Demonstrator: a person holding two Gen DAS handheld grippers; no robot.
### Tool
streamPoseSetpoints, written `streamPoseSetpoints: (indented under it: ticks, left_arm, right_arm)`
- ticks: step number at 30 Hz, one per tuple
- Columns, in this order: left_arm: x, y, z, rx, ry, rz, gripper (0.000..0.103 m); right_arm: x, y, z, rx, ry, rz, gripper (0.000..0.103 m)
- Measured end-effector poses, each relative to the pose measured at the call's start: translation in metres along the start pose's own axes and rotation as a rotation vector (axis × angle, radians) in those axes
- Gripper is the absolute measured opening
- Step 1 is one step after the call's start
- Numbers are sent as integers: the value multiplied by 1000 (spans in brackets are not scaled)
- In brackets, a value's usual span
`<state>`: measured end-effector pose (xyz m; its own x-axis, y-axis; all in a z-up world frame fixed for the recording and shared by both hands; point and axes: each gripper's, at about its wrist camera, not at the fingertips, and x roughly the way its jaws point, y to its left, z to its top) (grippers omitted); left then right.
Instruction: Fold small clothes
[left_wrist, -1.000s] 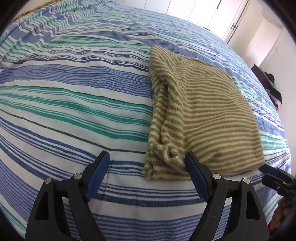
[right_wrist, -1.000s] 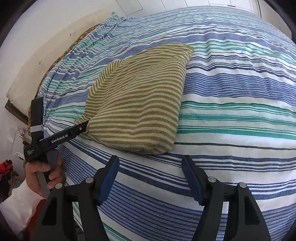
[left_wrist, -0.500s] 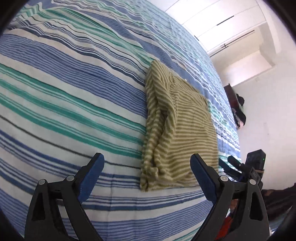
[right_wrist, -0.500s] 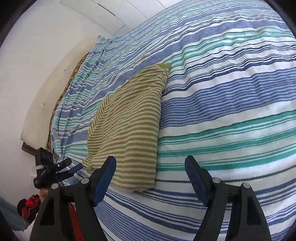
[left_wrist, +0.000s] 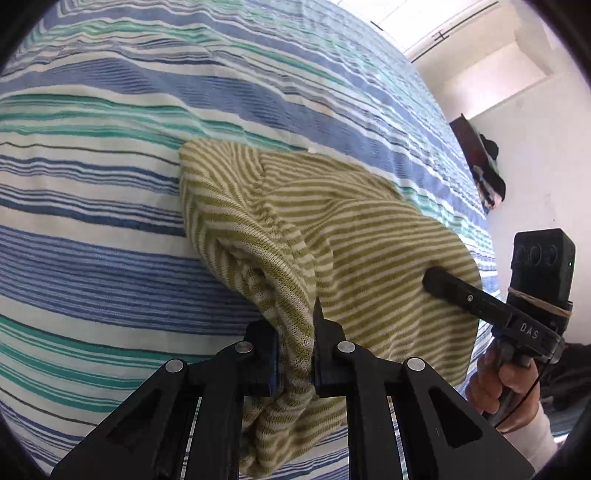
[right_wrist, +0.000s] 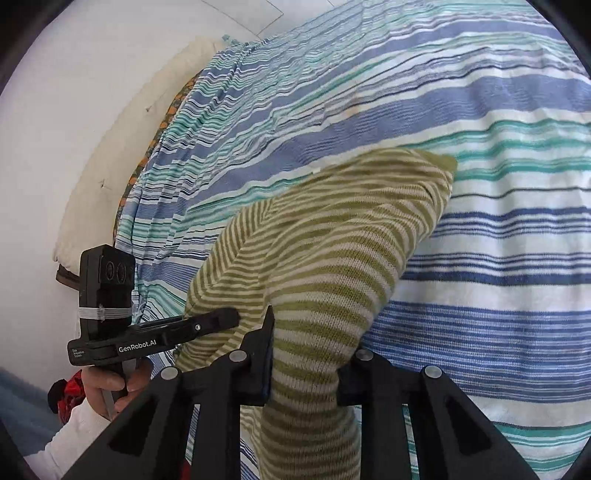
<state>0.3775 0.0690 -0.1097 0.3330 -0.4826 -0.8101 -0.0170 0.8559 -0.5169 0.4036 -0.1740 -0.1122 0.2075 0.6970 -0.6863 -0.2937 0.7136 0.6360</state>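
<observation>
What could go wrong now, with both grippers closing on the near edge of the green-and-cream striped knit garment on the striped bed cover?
1. The left gripper is closing on a thick bunched wad of the green-and-cream striped knit garment, likely several layers; lifting could drag the earlier fold open.
2. The right gripper is closing on a rounded roll of cloth rather than a flat corner, so the next crease may come out skewed.
3. The garment's far end still lies on the blue, teal and white striped bed cover; uneven pulling could twist it.
</observation>
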Motion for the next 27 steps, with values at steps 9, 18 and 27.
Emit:
streamPoseSetpoints:
  ticks: [9,18,27]
  left_arm:
    - [-82,-56,42,70,-234,-158,12]
    - [48,-27,-69,62,106,107,19]
    - [-62,-67,-173,224,-245,381,95]
  right_arm:
    - [-111,71,71,-228,-254,12,23]
    - [-56,-28,-30,-5,-25,-160,29]
    - [-109,-16,-127,-38,-133,-421,99]
